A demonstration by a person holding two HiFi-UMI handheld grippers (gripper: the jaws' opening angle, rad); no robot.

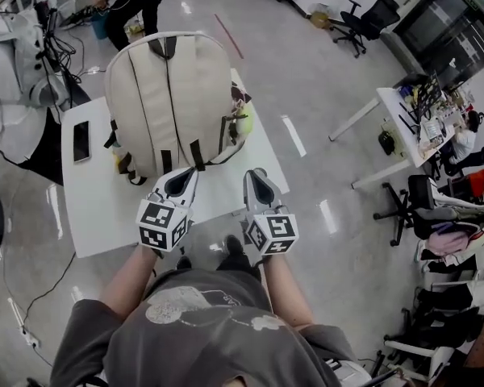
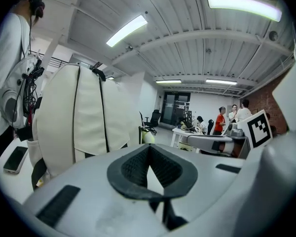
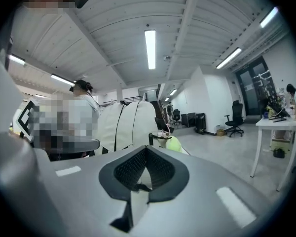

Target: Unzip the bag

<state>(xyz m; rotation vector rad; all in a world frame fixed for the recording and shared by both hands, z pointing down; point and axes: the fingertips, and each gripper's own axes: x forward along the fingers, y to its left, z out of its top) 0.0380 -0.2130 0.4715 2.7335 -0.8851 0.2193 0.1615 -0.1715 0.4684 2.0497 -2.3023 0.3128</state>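
A cream fabric backpack (image 1: 165,103) with black straps stood upright on the white rectangular tabletop (image 1: 105,216), its broad face turned toward the person. Two dark zip lines ran up that face to the black top handle, and both looked closed along the length that showed. A yellow-green ball (image 1: 244,123) sat in the pack's side pocket on the right of the head view. A black slab-shaped phone (image 1: 81,141) lay flat on the tabletop to the left of the pack, apart from it.

The left gripper (image 1: 194,171) was held just in front of the pack's lower edge, near the black strap ends, without touching it. Its fingers were pressed together at the tips with nothing between them. The right gripper (image 1: 253,172) hung beside it, over the tabletop's near right part and clear of the pack. Its fingers were likewise together and empty.
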